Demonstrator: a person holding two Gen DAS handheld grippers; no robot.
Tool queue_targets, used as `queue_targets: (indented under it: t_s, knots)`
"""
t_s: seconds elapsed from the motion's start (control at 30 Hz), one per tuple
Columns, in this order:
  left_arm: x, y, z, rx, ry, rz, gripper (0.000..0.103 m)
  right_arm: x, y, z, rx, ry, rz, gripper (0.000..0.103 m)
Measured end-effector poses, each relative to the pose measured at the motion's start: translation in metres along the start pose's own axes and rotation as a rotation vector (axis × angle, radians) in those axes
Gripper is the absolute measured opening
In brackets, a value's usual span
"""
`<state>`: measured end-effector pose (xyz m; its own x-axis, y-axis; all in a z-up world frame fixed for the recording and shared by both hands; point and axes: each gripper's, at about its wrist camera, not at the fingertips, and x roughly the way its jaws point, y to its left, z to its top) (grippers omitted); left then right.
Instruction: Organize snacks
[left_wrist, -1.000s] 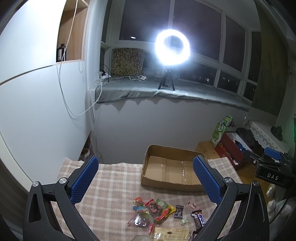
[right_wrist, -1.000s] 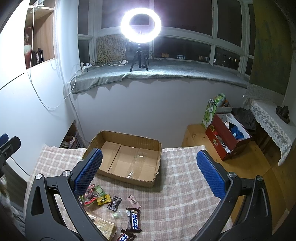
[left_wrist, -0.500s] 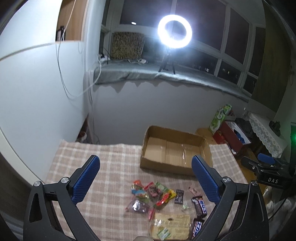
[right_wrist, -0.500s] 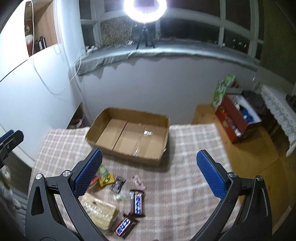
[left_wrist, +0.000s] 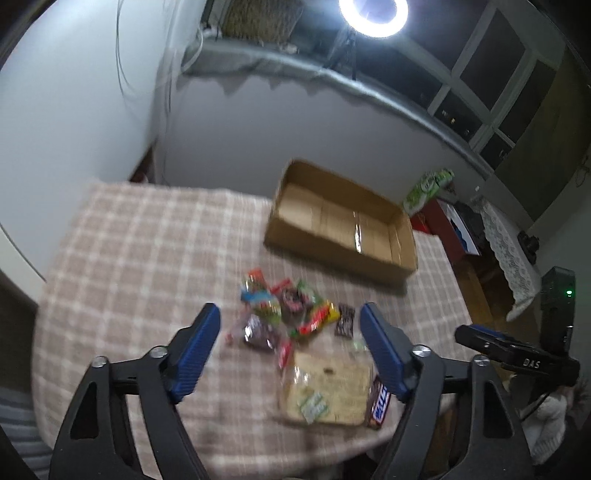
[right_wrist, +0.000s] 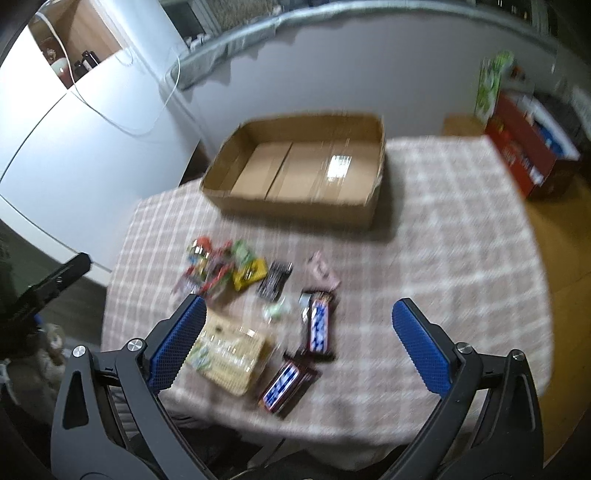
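Note:
An empty cardboard box (left_wrist: 343, 225) (right_wrist: 306, 173) sits at the far side of the checked tablecloth (left_wrist: 140, 258) (right_wrist: 454, 229). In front of it lies a pile of small colourful candy packets (left_wrist: 288, 306) (right_wrist: 221, 266), a clear pack of biscuits (left_wrist: 325, 391) (right_wrist: 229, 354) and two dark chocolate bars with blue labels (right_wrist: 318, 325) (right_wrist: 286, 384). My left gripper (left_wrist: 290, 349) is open and empty above the pile. My right gripper (right_wrist: 299, 343) is open and empty above the chocolate bars.
The table's near edge is just below both grippers. A red box (right_wrist: 528, 147) and a green carton (right_wrist: 489, 83) stand on the wooden floor to the right. A white cabinet (left_wrist: 74, 110) stands on the left. A ring light (left_wrist: 373, 14) shines on the window ledge.
Both grippers have tilted down and come closer to the table. The snacks and box now sit higher and larger in both views. Both stay open.

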<state>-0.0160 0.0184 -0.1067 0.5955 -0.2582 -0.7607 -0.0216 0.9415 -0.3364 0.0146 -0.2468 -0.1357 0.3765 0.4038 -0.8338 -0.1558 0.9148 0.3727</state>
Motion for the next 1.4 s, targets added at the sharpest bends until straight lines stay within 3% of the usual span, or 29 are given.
queue_targets:
  t_s: [0.17,0.23,0.4,0.57,0.8,1.03,1.4]
  knots:
    - [0.022,0.005,-0.016,-0.031,0.115,-0.075,0.069,0.026,-0.004,-0.016,0.046,0.102,0.08,0.095]
    - [0.031,0.008,-0.022,-0.057,0.158,-0.097,0.065,0.037,0.0,-0.022,0.049,0.144,0.116,0.085]
    - [0.046,0.011,-0.037,-0.074,0.223,-0.125,0.057,0.061,0.009,-0.034,0.053,0.23,0.179,0.075]
    - [0.058,0.014,-0.048,-0.069,0.279,-0.142,0.055,0.078,0.013,-0.043,0.054,0.284,0.204,0.073]
    - [0.073,0.021,-0.055,-0.085,0.324,-0.153,0.051,0.092,0.011,-0.049,0.065,0.331,0.217,0.068]
    - [0.084,0.025,-0.059,-0.088,0.356,-0.164,0.047,0.107,0.016,-0.049,0.074,0.372,0.25,0.053]
    - [0.091,0.021,-0.065,-0.074,0.388,-0.191,0.043,0.124,0.024,-0.052,0.059,0.411,0.265,0.048]
